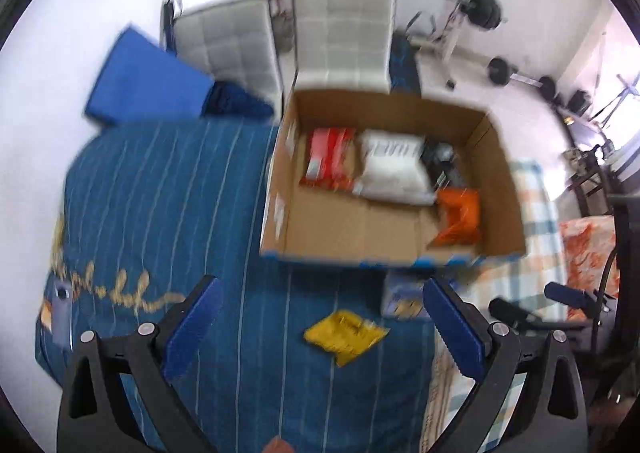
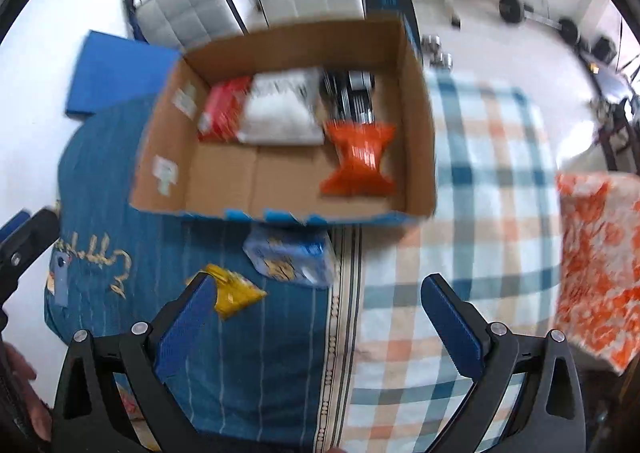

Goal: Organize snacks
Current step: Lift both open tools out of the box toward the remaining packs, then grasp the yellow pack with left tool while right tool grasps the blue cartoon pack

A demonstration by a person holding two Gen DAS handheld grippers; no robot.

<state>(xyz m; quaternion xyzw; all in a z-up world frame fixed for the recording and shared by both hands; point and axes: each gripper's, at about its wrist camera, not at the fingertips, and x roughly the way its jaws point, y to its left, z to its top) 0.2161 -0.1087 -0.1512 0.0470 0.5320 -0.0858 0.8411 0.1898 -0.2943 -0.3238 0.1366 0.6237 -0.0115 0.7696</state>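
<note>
An open cardboard box [image 1: 392,249] [image 2: 216,189] sits on the bed. Inside lie a red packet [image 1: 328,159] [image 2: 222,113], a white packet [image 1: 394,167] [image 2: 282,113], a dark packet [image 1: 440,161] [image 2: 352,97] and an orange packet [image 1: 458,217] [image 2: 360,157]. On the blue cover in front of the box lie a yellow packet [image 1: 346,335] [image 2: 234,293] and a light blue packet [image 1: 400,295] [image 2: 290,257]. My left gripper [image 1: 320,317] is open above the yellow packet. My right gripper [image 2: 316,313] is open, empty, above the bed.
A blue striped cover [image 1: 160,193] and a checked blanket [image 2: 480,193] cover the bed. An orange patterned cloth [image 2: 596,253] lies at the right. Two white padded chairs [image 1: 344,33] and weight equipment [image 1: 480,9] stand behind. A phone-like object [image 1: 60,305] lies at the left.
</note>
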